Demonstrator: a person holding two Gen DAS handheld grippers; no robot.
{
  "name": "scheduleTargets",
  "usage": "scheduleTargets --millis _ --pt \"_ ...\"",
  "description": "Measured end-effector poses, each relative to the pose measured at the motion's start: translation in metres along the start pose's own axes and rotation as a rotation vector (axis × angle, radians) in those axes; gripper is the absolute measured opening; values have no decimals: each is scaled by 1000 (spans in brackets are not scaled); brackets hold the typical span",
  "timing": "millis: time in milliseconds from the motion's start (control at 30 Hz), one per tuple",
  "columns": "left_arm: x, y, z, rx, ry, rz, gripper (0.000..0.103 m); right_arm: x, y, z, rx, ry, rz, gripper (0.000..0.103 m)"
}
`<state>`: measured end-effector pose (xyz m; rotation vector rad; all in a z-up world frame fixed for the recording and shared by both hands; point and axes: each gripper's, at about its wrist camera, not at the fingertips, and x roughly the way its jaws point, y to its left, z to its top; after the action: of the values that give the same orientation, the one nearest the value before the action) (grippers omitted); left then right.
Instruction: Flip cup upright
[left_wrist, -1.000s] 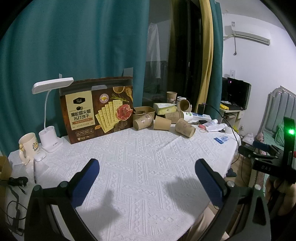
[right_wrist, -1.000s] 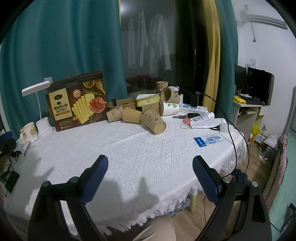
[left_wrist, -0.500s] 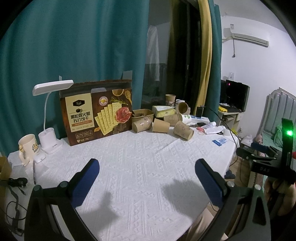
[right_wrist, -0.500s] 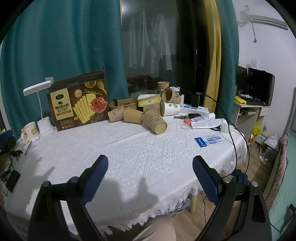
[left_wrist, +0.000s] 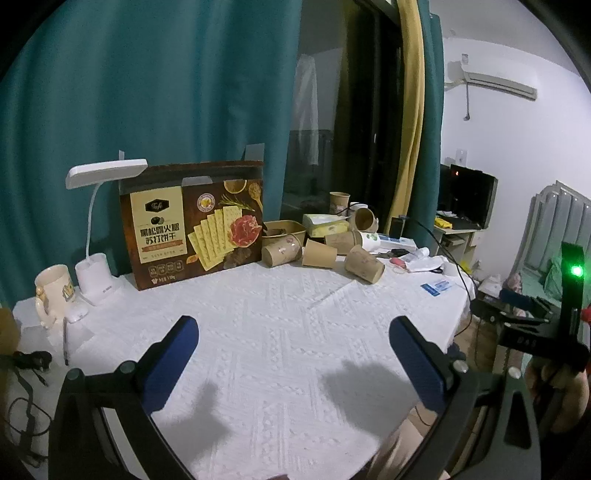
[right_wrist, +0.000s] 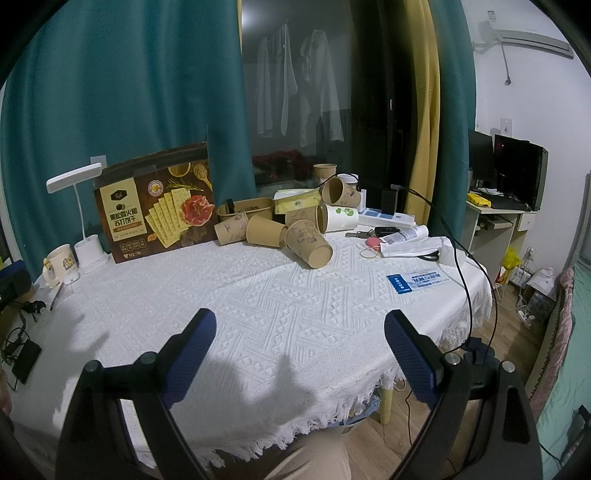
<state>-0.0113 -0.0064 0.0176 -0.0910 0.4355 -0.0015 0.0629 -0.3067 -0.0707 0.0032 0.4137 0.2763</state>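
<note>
Several brown paper cups lie on their sides in a pile at the far side of the table. The nearest tipped cup (right_wrist: 309, 248) also shows in the left wrist view (left_wrist: 364, 264). Another tipped cup (right_wrist: 266, 231) lies beside it, and one cup (right_wrist: 325, 172) stands upright at the back. My left gripper (left_wrist: 293, 354) is open and empty over the near tablecloth. My right gripper (right_wrist: 300, 352) is open and empty above the table's front edge. Both are far from the cups.
A cracker box (right_wrist: 157, 206) stands at the back left, with a white desk lamp (right_wrist: 79, 206) and a mug (right_wrist: 61, 262) beside it. A black cable (right_wrist: 458, 254), keys, papers and a blue card (right_wrist: 419, 281) lie at the right. The table (right_wrist: 295, 306) has a white fringed cloth.
Both views have shifted slightly; the left gripper has drawn back a little from the cups. The cups have not moved and both grippers stay open.
</note>
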Motion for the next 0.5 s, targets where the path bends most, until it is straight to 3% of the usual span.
scheduleTargets --millis 267,500 --pt "3 0 -3 -11 2 -7 103 1 0 1 -5 5 2 91" --pt "31 -7 5 98 81 -2 103 26 -11 7 -10 43 16 91"
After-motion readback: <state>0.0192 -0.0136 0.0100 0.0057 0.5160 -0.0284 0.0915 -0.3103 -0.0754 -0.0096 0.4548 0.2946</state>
